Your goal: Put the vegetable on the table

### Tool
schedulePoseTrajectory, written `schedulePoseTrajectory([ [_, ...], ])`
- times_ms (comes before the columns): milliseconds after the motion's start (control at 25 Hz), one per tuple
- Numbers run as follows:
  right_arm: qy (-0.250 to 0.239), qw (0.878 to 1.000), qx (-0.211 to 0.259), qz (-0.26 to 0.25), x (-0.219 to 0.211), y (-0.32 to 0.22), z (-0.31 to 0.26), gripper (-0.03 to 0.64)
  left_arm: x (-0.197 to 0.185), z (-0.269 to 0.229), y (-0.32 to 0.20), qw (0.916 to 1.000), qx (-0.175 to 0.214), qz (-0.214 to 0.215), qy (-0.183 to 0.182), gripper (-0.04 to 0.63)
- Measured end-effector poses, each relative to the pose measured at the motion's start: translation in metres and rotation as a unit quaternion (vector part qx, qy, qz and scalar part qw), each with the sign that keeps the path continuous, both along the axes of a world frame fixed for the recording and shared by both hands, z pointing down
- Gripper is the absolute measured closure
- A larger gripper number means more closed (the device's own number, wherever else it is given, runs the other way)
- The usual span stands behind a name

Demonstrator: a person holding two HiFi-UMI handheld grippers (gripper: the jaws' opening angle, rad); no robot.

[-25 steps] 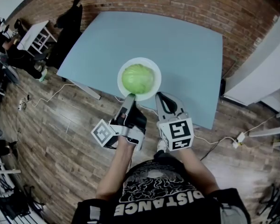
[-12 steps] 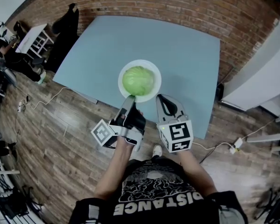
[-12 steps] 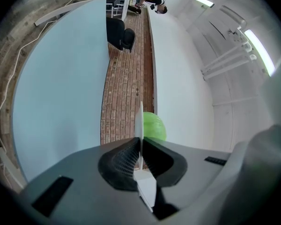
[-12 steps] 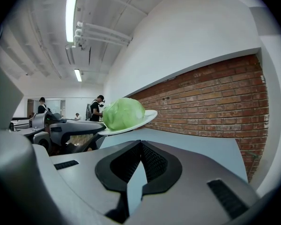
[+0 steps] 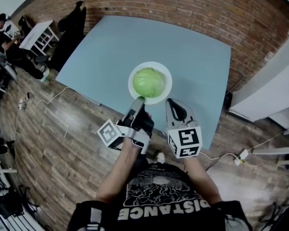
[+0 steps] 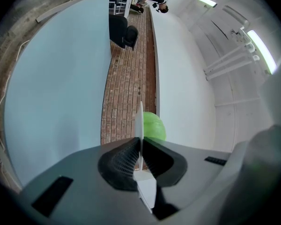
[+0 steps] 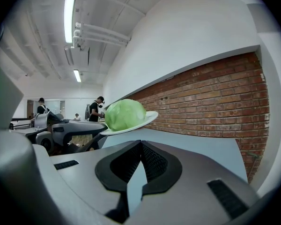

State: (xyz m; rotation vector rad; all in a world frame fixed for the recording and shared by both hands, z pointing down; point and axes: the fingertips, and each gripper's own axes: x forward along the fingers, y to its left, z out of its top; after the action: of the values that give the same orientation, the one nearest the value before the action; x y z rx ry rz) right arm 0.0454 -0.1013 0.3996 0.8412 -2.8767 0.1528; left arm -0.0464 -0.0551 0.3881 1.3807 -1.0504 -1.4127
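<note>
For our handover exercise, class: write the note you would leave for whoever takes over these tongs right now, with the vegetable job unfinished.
Left tongs: shut on the rim of the white plate, which looks held just above the table.
Right tongs: shut, empty, by the table's near edge.
Green vegetable: lying on the plate.
Done: plate gripped.
Left: the vegetable is not yet on the table. Probably open the right tongs, take it off the plate and set it down.
</note>
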Motion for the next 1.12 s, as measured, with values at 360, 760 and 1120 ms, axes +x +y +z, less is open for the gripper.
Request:
schedulePoseTrajectory([
  [360,0.006,1.000,0.007,-0.002,-0.025,-0.014,0.001,0.607,-0.025,0.003,-0.018,0.9999,0.007,0.003,0.010,0.574],
  [760,0.019,1.000,0.005,0.018,-0.060,-0.047,0.007,0.607,-0.062,0.016,-0.057,0.9993,0.002,0.032,0.018,0.574],
  [1120,0.027,0.998,0.000,0.049,-0.098,-0.072,0.013,0.607,-0.102,0.025,-0.089,0.9975,-0.004,0.069,0.019,0.574],
])
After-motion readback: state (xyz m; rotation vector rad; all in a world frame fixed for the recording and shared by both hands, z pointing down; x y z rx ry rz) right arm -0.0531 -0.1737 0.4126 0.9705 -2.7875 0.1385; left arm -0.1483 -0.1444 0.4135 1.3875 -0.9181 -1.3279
